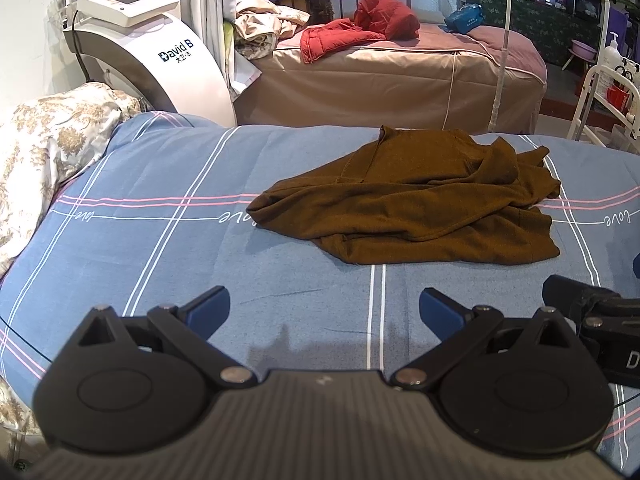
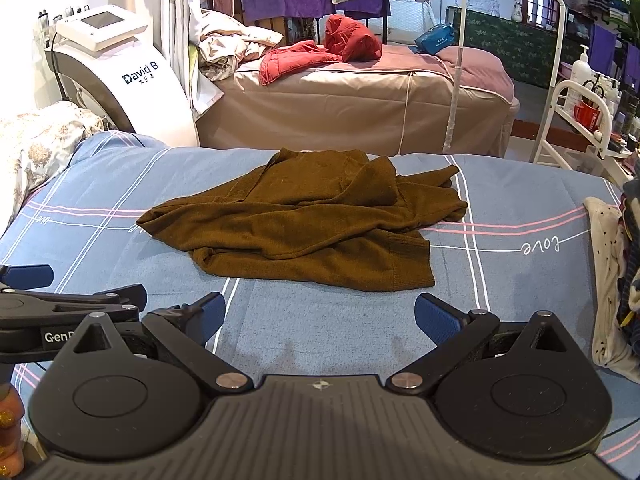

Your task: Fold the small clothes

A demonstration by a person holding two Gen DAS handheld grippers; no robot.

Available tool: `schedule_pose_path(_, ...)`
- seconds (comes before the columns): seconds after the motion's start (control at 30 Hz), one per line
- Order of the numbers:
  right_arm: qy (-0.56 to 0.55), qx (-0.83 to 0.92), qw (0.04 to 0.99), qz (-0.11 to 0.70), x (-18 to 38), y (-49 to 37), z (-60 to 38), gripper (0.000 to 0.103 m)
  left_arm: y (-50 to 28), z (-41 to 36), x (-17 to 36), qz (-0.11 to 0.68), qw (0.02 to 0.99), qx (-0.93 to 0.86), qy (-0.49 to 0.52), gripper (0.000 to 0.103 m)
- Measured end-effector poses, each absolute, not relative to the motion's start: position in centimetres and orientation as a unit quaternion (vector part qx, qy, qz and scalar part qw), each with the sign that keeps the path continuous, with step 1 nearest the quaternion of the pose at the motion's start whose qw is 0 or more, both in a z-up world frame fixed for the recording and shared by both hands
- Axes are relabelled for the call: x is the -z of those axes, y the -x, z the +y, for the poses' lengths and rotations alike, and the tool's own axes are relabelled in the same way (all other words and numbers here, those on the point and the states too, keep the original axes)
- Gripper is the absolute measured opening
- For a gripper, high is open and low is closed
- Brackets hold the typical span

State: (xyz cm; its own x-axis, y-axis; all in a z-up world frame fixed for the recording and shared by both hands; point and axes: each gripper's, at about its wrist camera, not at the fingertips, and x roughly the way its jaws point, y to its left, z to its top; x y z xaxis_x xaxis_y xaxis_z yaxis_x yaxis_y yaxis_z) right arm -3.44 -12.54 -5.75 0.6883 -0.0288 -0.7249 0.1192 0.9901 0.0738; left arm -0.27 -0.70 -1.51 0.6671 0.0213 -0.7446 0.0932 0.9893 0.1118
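- right now i see my left tool (image 1: 325, 312) above the near edge of the bed (image 1: 168, 208), its blue pads spread wide apart with nothing between them.
- my right tool (image 2: 320, 318) sits just beside it, also near that edge, pads equally parted and empty.
- the brown garment (image 1: 416, 204) lies crumpled in a loose heap around the middle of the bed's blue striped cover, toward the far edge, apart from both tools.
- along the right edge of the bed i make out a stack of other clothes (image 2: 612, 280).
- a floral quilt (image 1: 44, 152) is bunched at the bed's far left corner.
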Motion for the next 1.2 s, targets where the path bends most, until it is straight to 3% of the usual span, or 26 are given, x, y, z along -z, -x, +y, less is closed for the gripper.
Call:
schedule_pose_path(0.83,-0.073,0.028,0.912,0.403,6.7,3.4,-12.6,0.103,-0.1,-0.5,2.7,0.424,0.903,0.024,-0.064,0.103)
schedule_pose_path(1.2,-0.077,0.013,0.925,0.373,8.1,3.8,-12.9,0.103,-1.1,0.6,5.5,0.449,0.893,0.038,0.001,0.103)
